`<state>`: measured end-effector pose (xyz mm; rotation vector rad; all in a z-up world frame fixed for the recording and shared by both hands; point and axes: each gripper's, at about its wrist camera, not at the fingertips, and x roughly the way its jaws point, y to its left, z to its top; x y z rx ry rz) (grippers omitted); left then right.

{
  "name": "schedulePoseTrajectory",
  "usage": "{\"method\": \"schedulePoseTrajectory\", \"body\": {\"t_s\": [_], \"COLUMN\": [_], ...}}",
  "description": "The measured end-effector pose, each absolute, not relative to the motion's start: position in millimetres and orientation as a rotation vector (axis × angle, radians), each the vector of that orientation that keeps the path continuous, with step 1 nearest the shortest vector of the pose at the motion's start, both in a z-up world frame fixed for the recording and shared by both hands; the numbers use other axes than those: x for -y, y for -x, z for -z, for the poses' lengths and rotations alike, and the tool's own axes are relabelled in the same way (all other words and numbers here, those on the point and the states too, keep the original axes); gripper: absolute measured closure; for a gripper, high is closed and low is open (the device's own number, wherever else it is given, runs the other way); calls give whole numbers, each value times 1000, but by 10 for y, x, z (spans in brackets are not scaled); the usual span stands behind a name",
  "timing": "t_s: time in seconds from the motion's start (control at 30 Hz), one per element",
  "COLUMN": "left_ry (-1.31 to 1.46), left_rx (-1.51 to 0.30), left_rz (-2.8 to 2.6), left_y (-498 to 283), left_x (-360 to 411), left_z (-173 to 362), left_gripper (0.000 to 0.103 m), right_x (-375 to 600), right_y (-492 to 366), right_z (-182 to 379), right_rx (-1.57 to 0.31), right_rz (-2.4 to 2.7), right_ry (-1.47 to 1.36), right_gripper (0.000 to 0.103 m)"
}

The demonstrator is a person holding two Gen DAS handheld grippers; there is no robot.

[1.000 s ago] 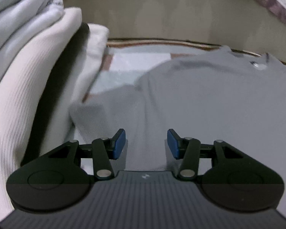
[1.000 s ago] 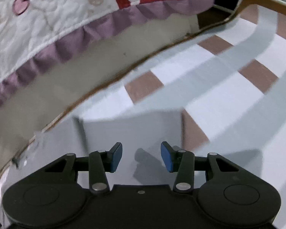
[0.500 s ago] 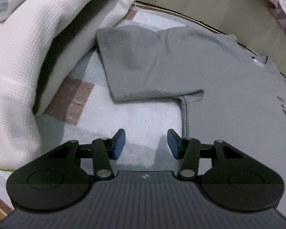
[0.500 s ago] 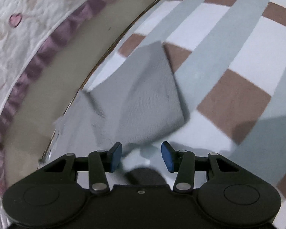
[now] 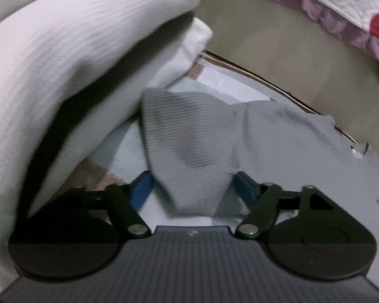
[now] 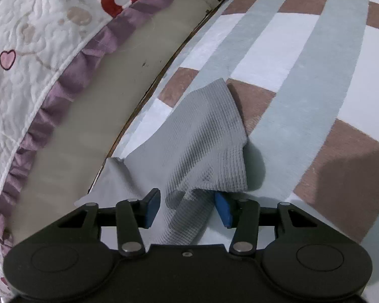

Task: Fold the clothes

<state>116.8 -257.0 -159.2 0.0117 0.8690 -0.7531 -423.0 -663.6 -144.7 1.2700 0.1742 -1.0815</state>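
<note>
Here the grey shirt (image 5: 278, 151) is lying spread on the checked cloth (image 6: 303, 80), its collar end close to the cloth's far edge, with one sleeve reaching out on each side. In the left wrist view the sleeve (image 5: 189, 146) is running down toward the camera and its cuff end is sitting between the blue pads (image 5: 141, 189) of the left gripper (image 5: 193, 189); the jaws are opening and standing wide, with bare gaps showing beside the fabric, so nothing is being pinched. In the right wrist view the other sleeve (image 6: 209, 146) is bunching up in a fold, and a strip of it is passing between the fingers of the right gripper (image 6: 187, 204); the jaws are standing partly apart, the left pad clear of the fabric and the right pad half hidden behind it, so no firm clamp is showing. To the left of the shirt a pile of white clothes (image 5: 63, 75) is leaning over the cloth. Beyond the cloth's edge a beige panel (image 6: 101, 106) is running, and above it a quilt (image 6: 38, 38) with a purple frill is hanging.
</note>
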Motion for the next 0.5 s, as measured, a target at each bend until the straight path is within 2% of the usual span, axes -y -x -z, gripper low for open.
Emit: {"method": "schedulePoseTrajectory", "body": {"t_s": [0.03, 0.07, 0.1, 0.13, 0.17, 0.3, 0.37, 0.4, 0.5], "left_ry": [-7, 5, 23, 29, 17, -122, -107, -119, -226], "left_rx": [-861, -857, -857, -864, -864, -672, -681, -711, -766], "left_rz": [755, 771, 797, 817, 819, 756, 741, 716, 600], "left_y": [-1164, -1170, -1185, -1200, -1196, -976, -969, -993, -1089], "left_x": [2593, 2608, 2618, 2633, 2635, 2560, 2515, 2538, 2618], "left_z": [1597, 1598, 1597, 1595, 1579, 1273, 1239, 1307, 1564], "left_gripper": [29, 35, 70, 91, 94, 94, 93, 89, 89], "right_x": [6646, 6651, 6654, 6661, 6665, 6623, 6633, 6647, 6687], "right_y": [4219, 4202, 4177, 4143, 4116, 4095, 4103, 4095, 4045], "right_z": [1446, 1443, 1433, 1421, 1409, 1298, 1249, 1238, 1240], "right_rx": [-181, -196, -218, -248, -274, -286, -302, -329, -422], "right_rz": [1081, 1082, 1089, 1098, 1098, 1103, 1113, 1118, 1149], "right_ry": [-1253, -1229, -1199, -1161, -1129, -1004, -963, -941, -862], "right_gripper": [50, 54, 61, 84, 93, 96, 97, 97, 97]}}
